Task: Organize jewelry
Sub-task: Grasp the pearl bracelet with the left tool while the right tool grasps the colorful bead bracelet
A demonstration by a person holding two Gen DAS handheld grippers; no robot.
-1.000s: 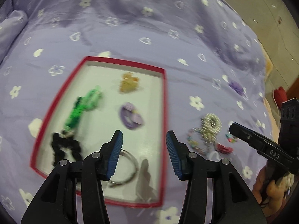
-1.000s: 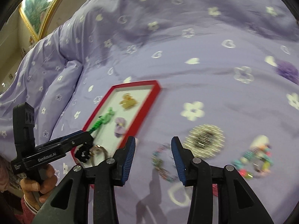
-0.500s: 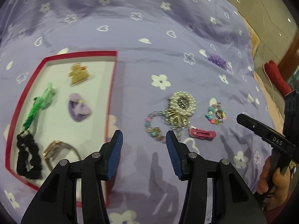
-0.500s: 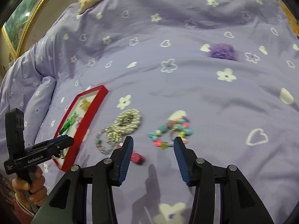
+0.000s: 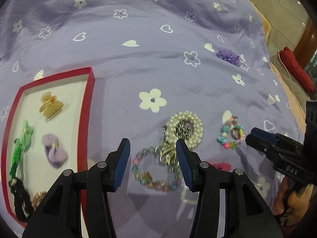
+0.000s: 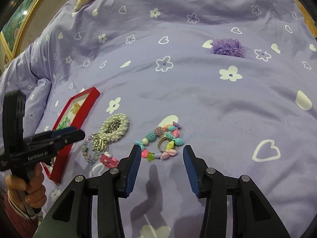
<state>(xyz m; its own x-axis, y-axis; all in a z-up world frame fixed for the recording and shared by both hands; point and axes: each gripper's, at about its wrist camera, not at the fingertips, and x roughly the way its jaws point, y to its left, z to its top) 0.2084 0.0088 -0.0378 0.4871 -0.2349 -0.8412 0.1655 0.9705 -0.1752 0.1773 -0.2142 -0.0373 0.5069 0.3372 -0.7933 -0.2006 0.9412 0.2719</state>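
- Left wrist view: the left hand-held gripper (image 5: pixel 152 158) hung wide open and empty over the bed (image 5: pixel 138 63). A bead bracelet (image 5: pixel 152 178) lay directly below, between its jaws, tangled with a silver brooch (image 5: pixel 168 154) and touching the pearl ring (image 5: pixel 185 129). The red tray (image 5: pixel 87 109), already holding several pieces, sat just left.
- Right wrist view: the right hand-held gripper (image 6: pixel 161 162) was likewise spread and empty. The coloured bracelet (image 6: pixel 162 140) lay just ahead, between its fingertips; its long axis ran crosswise. A pink clip (image 6: pixel 109 160) lay to its left, between both grippers.
- Judgement: each gripper was nearest its own bracelet.
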